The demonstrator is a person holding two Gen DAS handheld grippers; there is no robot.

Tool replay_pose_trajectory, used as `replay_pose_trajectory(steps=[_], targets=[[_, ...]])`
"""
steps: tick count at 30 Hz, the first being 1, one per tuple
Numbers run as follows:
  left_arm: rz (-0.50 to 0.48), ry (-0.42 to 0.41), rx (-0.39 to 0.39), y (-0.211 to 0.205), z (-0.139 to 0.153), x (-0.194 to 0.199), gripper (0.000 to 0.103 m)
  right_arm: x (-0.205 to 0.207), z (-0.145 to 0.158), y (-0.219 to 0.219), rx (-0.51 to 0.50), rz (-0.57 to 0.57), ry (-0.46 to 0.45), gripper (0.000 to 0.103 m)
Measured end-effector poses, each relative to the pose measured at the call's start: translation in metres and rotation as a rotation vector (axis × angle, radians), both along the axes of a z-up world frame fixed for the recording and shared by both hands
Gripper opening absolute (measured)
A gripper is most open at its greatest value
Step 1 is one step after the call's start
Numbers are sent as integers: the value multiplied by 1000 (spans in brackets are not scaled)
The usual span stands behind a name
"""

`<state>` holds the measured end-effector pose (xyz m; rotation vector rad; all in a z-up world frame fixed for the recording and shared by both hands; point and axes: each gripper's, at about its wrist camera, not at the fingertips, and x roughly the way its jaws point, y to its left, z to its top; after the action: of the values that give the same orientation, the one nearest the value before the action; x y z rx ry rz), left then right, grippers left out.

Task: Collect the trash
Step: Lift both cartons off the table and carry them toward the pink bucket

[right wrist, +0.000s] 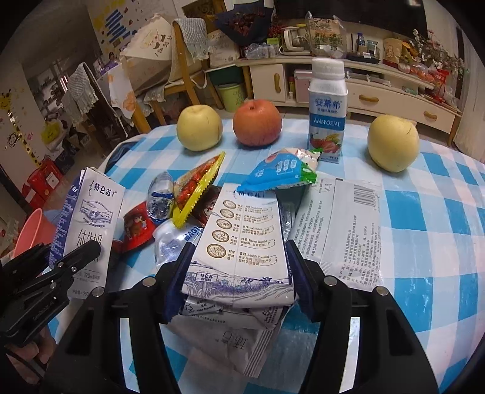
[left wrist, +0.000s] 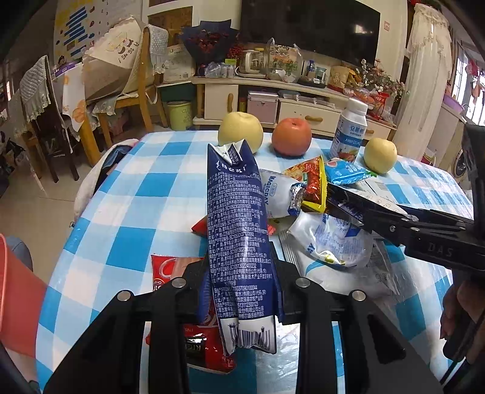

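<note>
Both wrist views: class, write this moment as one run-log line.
left hand-held gripper: shut on blue milk carton | right hand-held gripper: around flattened white carton on trash pile | fruit, yogurt bottle: untouched

Counter [right wrist: 439, 230] under a blue-and-white checked cloth. Along its far edge, left to right: yellow apple [right wrist: 199, 127], red apple [right wrist: 257, 122], upright white yogurt bottle [right wrist: 327, 112] with cap on, second yellow apple [right wrist: 393, 142]. All four stand apart from one another. Behind the counter: wooden chair [left wrist: 145, 75] draped with cloth, green bin [left wrist: 179, 114] on the floor, low cream cabinet [left wrist: 272, 100] crowded with jars and bags, contents too small to identify. Dark TV screen [left wrist: 309, 27] above it. Pink tub [right wrist: 28, 233], possibly a basin, at the left edge.
</note>
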<state>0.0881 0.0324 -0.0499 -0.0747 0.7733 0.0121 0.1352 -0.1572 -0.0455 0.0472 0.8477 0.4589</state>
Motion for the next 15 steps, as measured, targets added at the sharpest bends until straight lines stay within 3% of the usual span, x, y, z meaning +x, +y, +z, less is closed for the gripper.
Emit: replay_pose_trajectory(steps=[15], targets=[[8, -43, -23, 13, 14, -12, 33, -53, 34, -13, -47, -1, -141, 61]])
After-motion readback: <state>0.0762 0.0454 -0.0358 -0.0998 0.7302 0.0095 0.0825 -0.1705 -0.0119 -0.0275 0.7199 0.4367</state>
